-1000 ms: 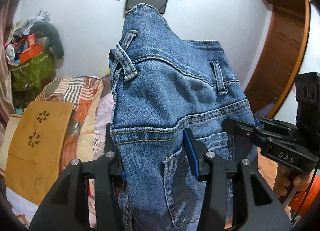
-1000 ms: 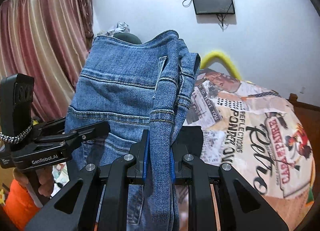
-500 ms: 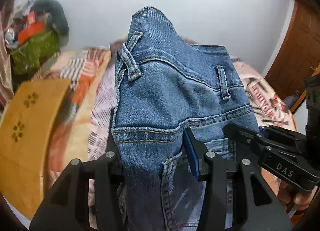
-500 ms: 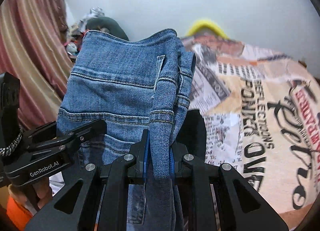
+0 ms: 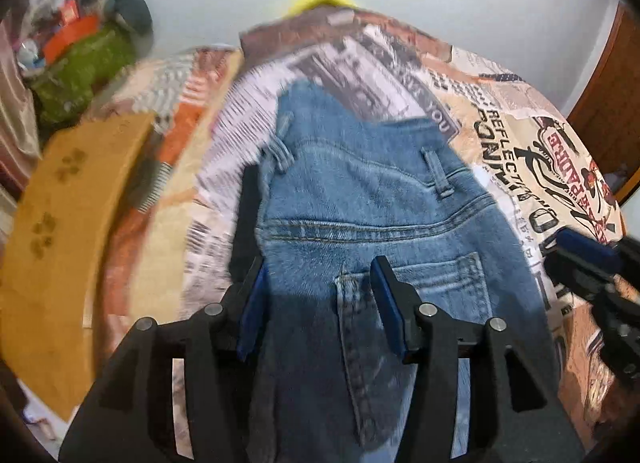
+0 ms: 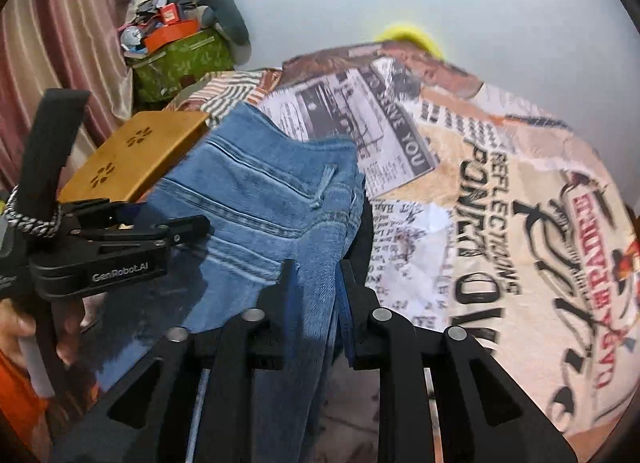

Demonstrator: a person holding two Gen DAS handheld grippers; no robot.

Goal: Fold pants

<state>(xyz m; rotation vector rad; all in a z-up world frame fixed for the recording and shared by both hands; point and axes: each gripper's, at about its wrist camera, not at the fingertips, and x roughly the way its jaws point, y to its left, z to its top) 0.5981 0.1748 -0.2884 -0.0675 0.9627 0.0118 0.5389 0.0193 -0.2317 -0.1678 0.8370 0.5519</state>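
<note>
Blue denim pants (image 5: 360,199) hang folded lengthwise, waistband away from me, over the printed bedspread (image 5: 520,135). My left gripper (image 5: 320,295) is shut on the pants near the back pocket, its blue pads pressed into a thick bunch of denim. My right gripper (image 6: 316,287) is shut on the folded edge of the pants (image 6: 260,199). The left gripper also shows in the right wrist view (image 6: 176,231), and the right gripper shows at the right edge of the left wrist view (image 5: 576,259).
A yellow-brown board with flower cutouts (image 5: 56,223) lies at the bed's left. A green box piled with clutter (image 6: 180,59) stands by the curtain (image 6: 60,43). A wooden door (image 5: 608,103) is at right. A yellow object (image 6: 408,35) peeks behind the bed.
Both grippers have tilted and lowered toward the bed with the pants. The waistband, which stood up against the wall, now lies over the bedspread. The right jaws look slightly wider.
</note>
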